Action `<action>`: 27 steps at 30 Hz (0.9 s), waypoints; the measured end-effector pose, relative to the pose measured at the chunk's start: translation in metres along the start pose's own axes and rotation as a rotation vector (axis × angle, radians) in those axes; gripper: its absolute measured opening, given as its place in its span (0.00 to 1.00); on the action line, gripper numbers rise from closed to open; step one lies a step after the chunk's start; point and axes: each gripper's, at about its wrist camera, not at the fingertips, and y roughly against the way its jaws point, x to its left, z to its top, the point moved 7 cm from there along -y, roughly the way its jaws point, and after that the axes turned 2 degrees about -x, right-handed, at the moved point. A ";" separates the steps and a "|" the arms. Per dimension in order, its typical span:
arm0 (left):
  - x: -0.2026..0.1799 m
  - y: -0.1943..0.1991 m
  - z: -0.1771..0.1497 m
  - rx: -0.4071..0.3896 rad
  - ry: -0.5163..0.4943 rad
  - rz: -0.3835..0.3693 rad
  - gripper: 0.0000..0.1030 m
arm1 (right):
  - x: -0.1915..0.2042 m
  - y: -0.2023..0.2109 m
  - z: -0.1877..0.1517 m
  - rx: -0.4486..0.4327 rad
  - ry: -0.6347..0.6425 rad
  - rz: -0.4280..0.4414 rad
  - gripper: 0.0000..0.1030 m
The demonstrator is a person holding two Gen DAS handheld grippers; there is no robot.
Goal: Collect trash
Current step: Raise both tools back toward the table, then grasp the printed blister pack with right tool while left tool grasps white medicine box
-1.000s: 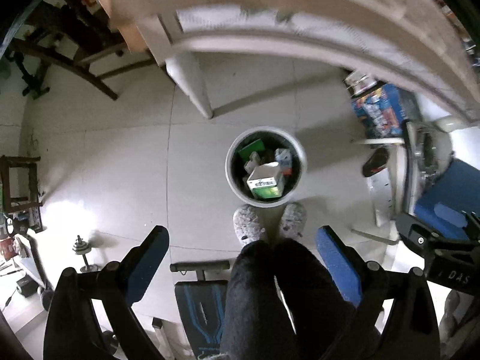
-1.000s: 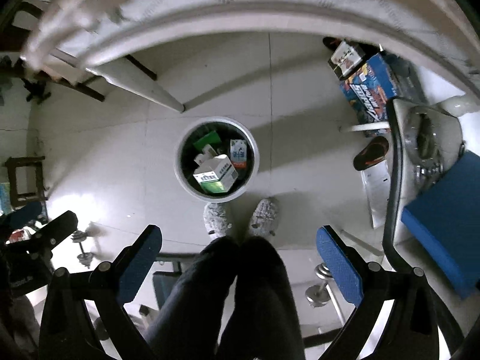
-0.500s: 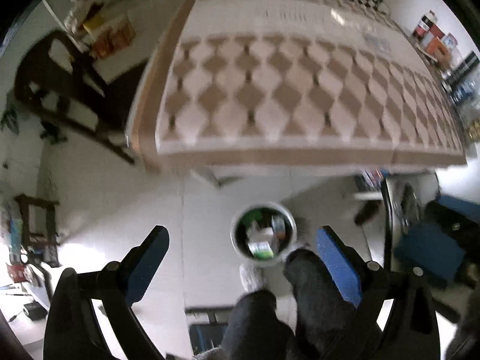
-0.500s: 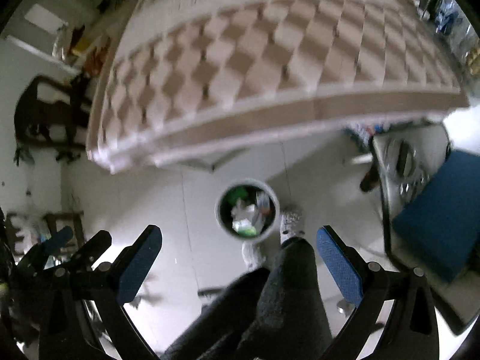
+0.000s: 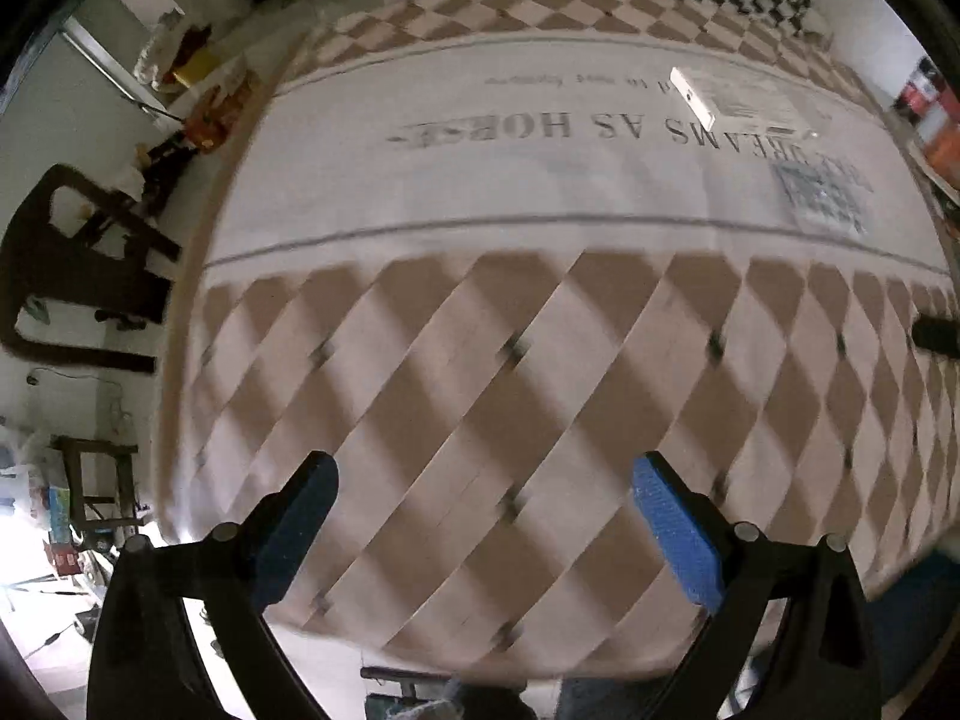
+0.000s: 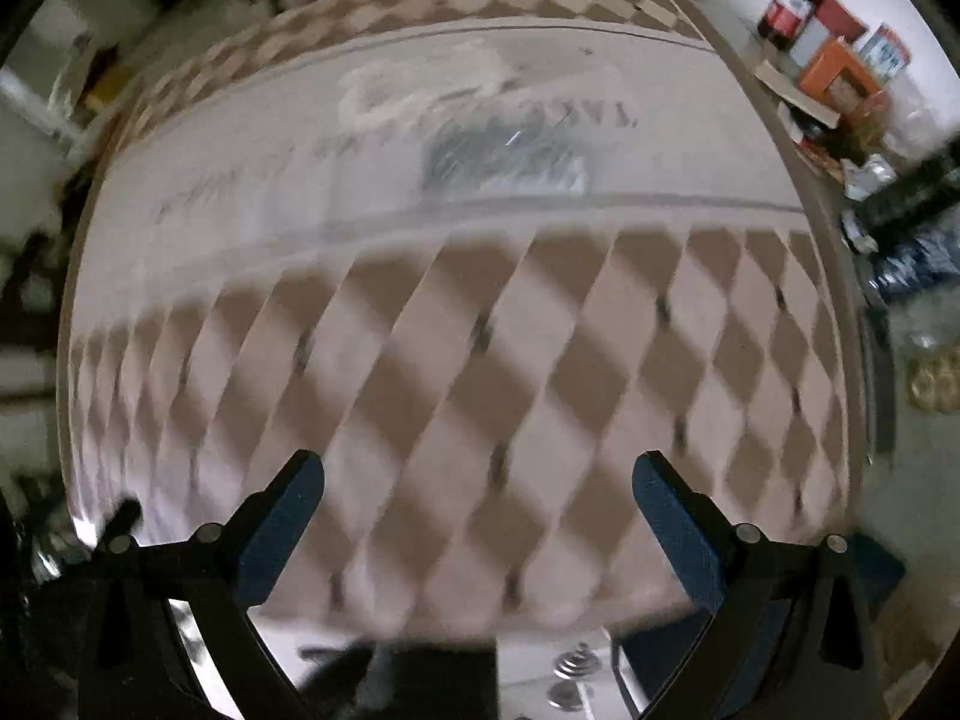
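Observation:
A table with a brown-and-white diamond cloth (image 5: pixel 540 372) fills both views; it shows in the right wrist view (image 6: pixel 480 360) too. On its far white band lie a white flat box (image 5: pixel 732 97) and a clear crinkled plastic wrapper (image 5: pixel 819 198). The right wrist view shows the wrapper (image 6: pixel 504 156) blurred, with a pale crumpled item (image 6: pixel 414 87) behind it. My left gripper (image 5: pixel 483 480) is open and empty above the near part of the table. My right gripper (image 6: pixel 477 477) is open and empty likewise. The trash bin is out of view.
A dark wooden chair (image 5: pixel 78 276) stands left of the table. Bottles and boxes (image 6: pixel 828 48) crowd a shelf at the right. A blue seat (image 5: pixel 912 618) and a dumbbell (image 6: pixel 576 678) lie below the table's near edge.
Both grippers swung up from the floor bin to look over the tabletop. The bin with cartons and the person's legs dropped out of sight. Both jaws stayed open.

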 end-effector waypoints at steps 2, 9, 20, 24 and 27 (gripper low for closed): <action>-0.010 -0.015 0.024 0.025 -0.003 0.010 0.97 | -0.016 -0.023 0.047 0.003 -0.052 0.013 1.00; -0.027 -0.060 0.085 0.077 0.004 0.086 0.97 | 0.005 -0.082 0.143 0.128 0.425 -0.044 1.00; -0.034 -0.077 0.101 0.121 0.039 0.102 0.97 | 0.031 -0.145 0.166 0.321 0.957 -0.125 0.95; -0.041 -0.078 0.109 0.114 0.020 0.102 0.97 | 0.024 -0.144 0.166 0.335 0.835 -0.043 0.75; -0.057 -0.069 0.119 0.080 -0.042 0.102 0.97 | 0.004 -0.138 0.176 0.323 0.640 -0.016 0.65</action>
